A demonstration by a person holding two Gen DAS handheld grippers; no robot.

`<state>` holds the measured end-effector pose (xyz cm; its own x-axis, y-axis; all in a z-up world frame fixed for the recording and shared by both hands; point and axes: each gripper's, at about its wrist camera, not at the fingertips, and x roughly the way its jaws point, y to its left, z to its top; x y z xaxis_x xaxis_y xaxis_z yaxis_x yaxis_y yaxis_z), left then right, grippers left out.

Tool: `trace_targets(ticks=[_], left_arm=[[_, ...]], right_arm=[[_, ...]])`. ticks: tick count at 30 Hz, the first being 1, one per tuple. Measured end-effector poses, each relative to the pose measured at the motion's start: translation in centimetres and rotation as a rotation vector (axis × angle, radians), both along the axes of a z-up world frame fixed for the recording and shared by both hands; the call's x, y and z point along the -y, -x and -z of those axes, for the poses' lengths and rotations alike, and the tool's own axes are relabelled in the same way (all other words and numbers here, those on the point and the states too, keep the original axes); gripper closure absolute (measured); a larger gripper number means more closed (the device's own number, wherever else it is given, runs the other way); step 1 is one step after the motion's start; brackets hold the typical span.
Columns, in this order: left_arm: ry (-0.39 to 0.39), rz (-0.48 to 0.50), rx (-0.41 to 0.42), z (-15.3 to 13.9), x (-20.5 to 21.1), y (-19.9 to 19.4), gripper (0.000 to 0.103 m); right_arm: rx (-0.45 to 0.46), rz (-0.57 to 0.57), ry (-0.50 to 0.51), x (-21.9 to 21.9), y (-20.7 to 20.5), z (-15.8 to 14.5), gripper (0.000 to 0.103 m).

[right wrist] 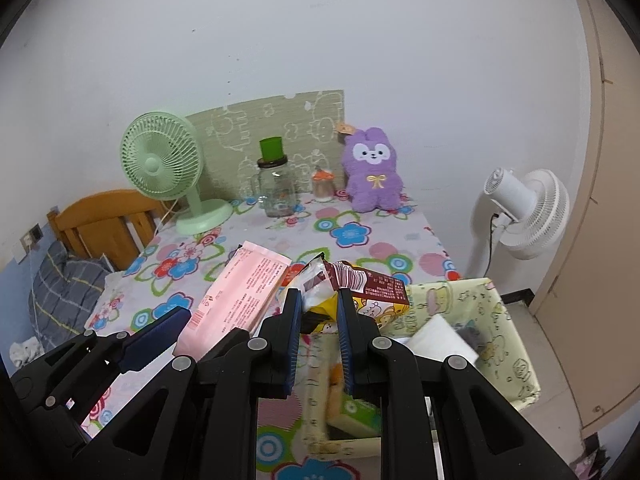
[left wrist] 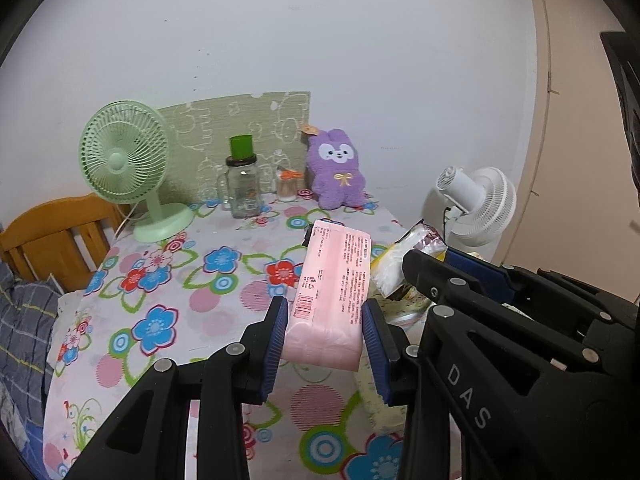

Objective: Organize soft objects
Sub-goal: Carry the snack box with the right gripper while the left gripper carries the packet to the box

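Note:
My left gripper (left wrist: 325,322) is shut on a pink tissue pack (left wrist: 334,292) and holds it above the flowered table; the pack also shows in the right wrist view (right wrist: 236,300). My right gripper (right wrist: 318,304) is shut on a yellow-and-brown snack packet (right wrist: 352,286), held over a pale yellow fabric basket (right wrist: 508,344) at the table's right front edge. The packet also shows in the left wrist view (left wrist: 404,256). The basket holds a white soft item (right wrist: 440,338) and a green-and-yellow pack (right wrist: 352,408). A purple plush bunny (right wrist: 374,170) sits at the table's back.
On the flowered tablecloth (right wrist: 352,236) stand a green desk fan (right wrist: 164,168), a glass jar with a green cup on top (right wrist: 276,184) and a small orange-lidded jar (right wrist: 323,186). A white floor fan (right wrist: 528,212) stands to the right. A wooden bed frame (right wrist: 104,224) is at the left.

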<state>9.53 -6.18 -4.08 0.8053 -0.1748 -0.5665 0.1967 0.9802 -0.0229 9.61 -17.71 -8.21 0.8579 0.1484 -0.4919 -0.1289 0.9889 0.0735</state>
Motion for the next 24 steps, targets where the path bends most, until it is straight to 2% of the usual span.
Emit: trace_targets(ticks=[24], left_arm=[[0.017,0.066,-0.035,1.2,5.8,-1.3,0.064]], right_arm=[[-0.017,0.051,0.008,6.0,-0.9,0.9,0.084]])
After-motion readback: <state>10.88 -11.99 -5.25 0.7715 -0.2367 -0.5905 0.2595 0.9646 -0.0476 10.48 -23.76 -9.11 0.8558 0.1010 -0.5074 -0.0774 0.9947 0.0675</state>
